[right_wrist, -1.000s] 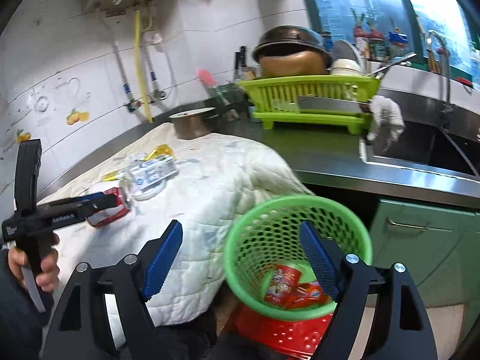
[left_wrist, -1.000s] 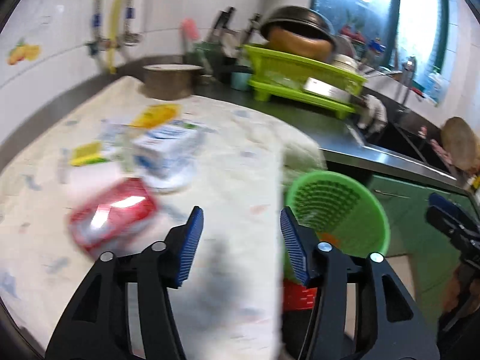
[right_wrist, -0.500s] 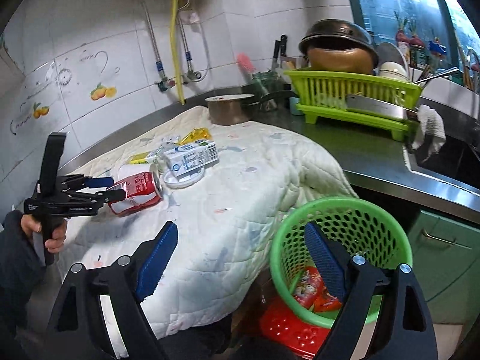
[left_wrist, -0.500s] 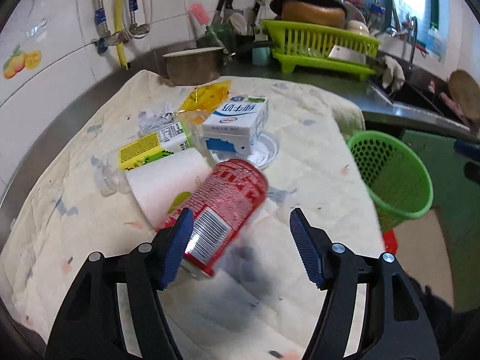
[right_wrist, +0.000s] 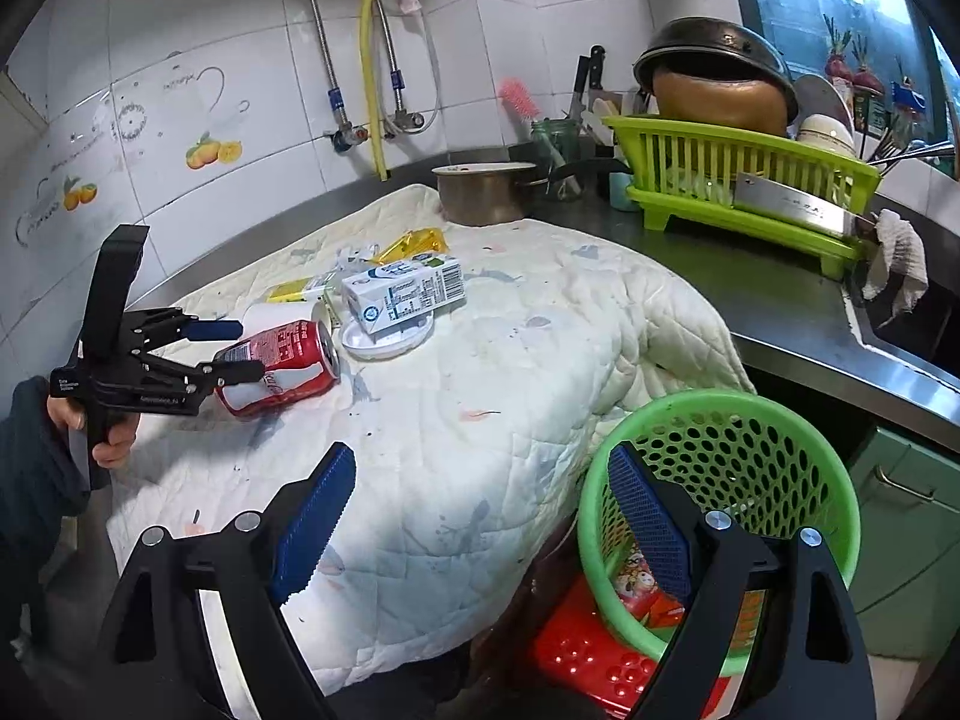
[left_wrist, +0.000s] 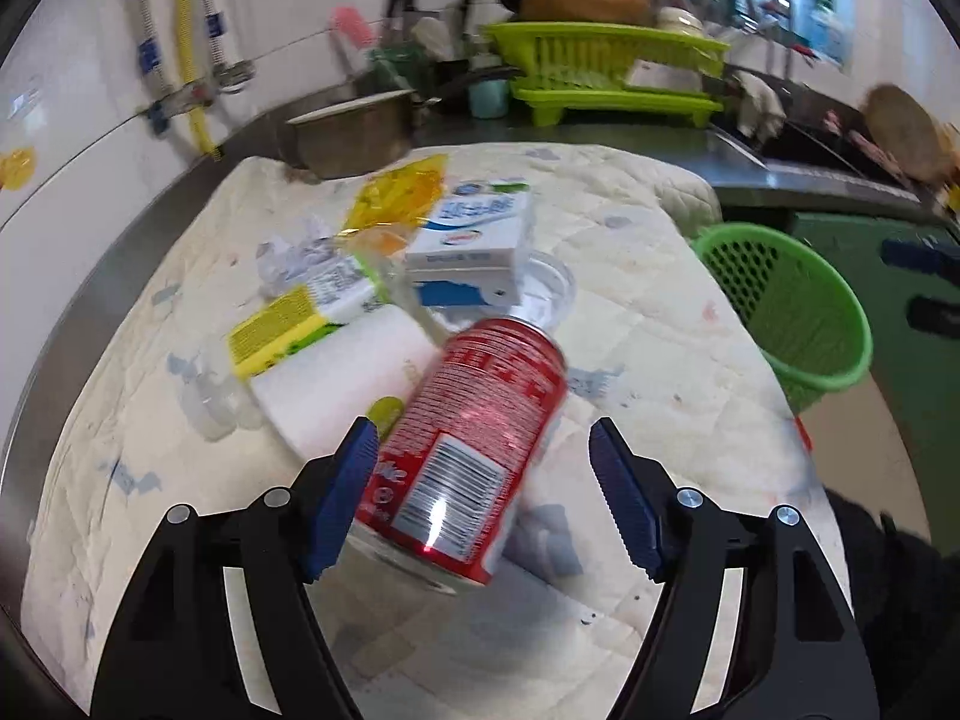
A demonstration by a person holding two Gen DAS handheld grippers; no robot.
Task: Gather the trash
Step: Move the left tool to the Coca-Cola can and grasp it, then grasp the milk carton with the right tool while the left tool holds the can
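Note:
A red soda can (left_wrist: 474,438) lies on its side on the quilted white cloth (left_wrist: 630,360). My left gripper (left_wrist: 483,504) is open, its jaws on either side of the can's near end; it also shows in the right wrist view (right_wrist: 231,348) around the can (right_wrist: 282,366). Behind the can lie a white paper roll (left_wrist: 342,384), a yellow-green packet (left_wrist: 294,324), a blue-white milk carton (left_wrist: 474,246) on a white lid, and a yellow wrapper (left_wrist: 402,192). My right gripper (right_wrist: 480,534) is open and empty by the green mesh basket (right_wrist: 750,480), which holds red wrappers.
A metal pot (right_wrist: 483,192) stands behind the cloth. A green dish rack (right_wrist: 744,180) with a pan and a cleaver sits on the steel counter, with the sink (right_wrist: 900,312) to its right. A red stool (right_wrist: 600,654) stands under the basket.
My left gripper has swung from the basket to the cloth and closed in on the red can, which now lies between its open jaws. My right gripper has stayed by the basket.

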